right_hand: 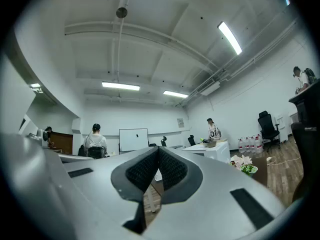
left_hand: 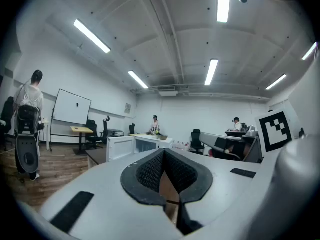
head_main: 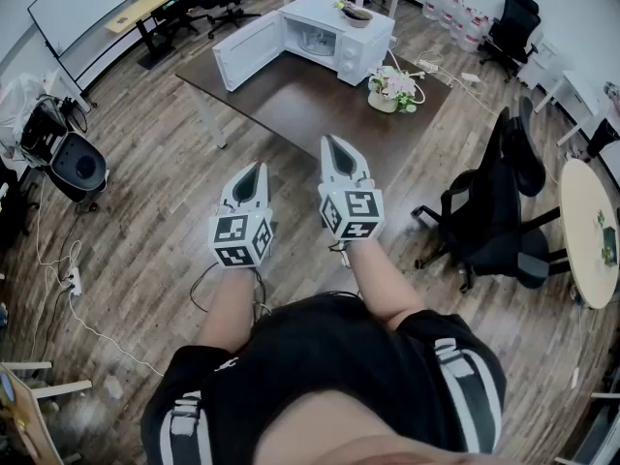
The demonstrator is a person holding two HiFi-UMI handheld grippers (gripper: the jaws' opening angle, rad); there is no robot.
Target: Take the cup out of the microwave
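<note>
A white microwave (head_main: 339,29) stands on the far end of a dark brown table (head_main: 291,95), its door (head_main: 247,51) swung open to the left. The cavity looks pale inside and I cannot make out a cup in it. My left gripper (head_main: 258,167) and right gripper (head_main: 332,140) hang side by side over the wood floor, short of the table's near edge, both pointing at the table. Each has its jaws closed tip to tip with nothing between them. In the left gripper view, beyond the gripper (left_hand: 163,153), the microwave (left_hand: 137,144) is far off. Past the gripper (right_hand: 158,149), the right gripper view shows the microwave (right_hand: 217,149) too.
A bowl (head_main: 356,14) sits on the microwave and a flower pot (head_main: 392,90) on the table's right corner. Black office chairs (head_main: 494,211) and a round table (head_main: 591,231) stand at the right. Cables (head_main: 58,289) trail over the floor at left. People stand far back.
</note>
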